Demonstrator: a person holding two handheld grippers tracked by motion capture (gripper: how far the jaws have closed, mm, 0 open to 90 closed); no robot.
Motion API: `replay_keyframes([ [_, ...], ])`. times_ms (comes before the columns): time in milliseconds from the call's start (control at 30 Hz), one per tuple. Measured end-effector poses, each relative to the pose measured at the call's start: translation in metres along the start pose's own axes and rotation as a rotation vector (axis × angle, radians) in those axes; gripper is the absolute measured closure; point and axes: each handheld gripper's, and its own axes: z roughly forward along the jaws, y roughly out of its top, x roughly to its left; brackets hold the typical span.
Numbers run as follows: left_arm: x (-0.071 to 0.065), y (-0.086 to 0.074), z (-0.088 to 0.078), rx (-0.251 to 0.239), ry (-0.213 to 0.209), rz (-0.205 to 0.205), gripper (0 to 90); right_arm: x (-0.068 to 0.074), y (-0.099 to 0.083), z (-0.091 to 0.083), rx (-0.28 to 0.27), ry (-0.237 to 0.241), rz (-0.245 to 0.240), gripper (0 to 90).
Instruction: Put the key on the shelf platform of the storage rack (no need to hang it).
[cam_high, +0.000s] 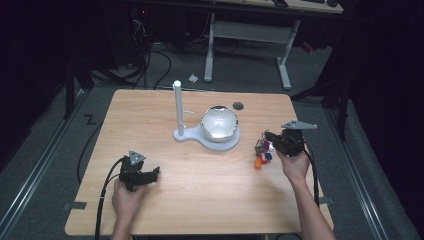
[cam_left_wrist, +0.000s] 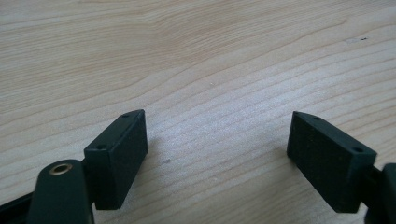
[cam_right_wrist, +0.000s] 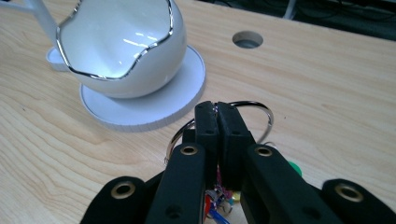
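A white stand (cam_high: 186, 134) with a tall post (cam_high: 177, 102) and a round base carries a white bowl with a wavy silver rim (cam_high: 219, 123) (cam_right_wrist: 123, 44) near the table's middle. My right gripper (cam_high: 266, 138) (cam_right_wrist: 217, 114) is shut on a metal key ring (cam_right_wrist: 254, 108); colourful tags (cam_high: 262, 154) (cam_right_wrist: 219, 200) dangle below it, lifted off the table right of the bowl. My left gripper (cam_high: 154, 172) (cam_left_wrist: 217, 140) rests low at the front left, open, with bare wood between its pads.
The wooden table (cam_high: 165, 200) has a round cable hole (cam_high: 238, 105) (cam_right_wrist: 247, 39) behind the bowl. Cables trail off both grippers toward the front edge. A desk frame (cam_high: 247, 35) stands on the floor beyond the table.
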Motion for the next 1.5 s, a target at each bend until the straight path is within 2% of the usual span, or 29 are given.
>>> replay_keyframes([
  [233, 0.0, 0.0, 0.0, 0.0, 0.0, 0.0, 20.6, 0.0, 0.007, -0.012, -0.03, 0.011, 0.005, 89.0],
  [433, 0.0, 0.0, 0.0, 0.0, 0.0, 0.0, 20.6, 0.0, 0.018, -0.026, -0.07, 0.021, -0.004, 89.0],
  [767, 0.0, 0.0, 0.0, 0.0, 0.0, 0.0, 20.6, 0.004, 0.031, -0.04, -0.103, 0.035, -0.029, 89.0],
  [1133, 0.0, 0.0, 0.0, 0.0, 0.0, 0.0, 20.7, 0.011, 0.051, -0.059, -0.146, 0.08, -0.047, 88.9],
  [1500, 0.0, 0.0, 0.0, 0.0, 0.0, 0.0, 20.7, 0.017, 0.066, -0.064, -0.165, 0.124, -0.06, 88.9],
])
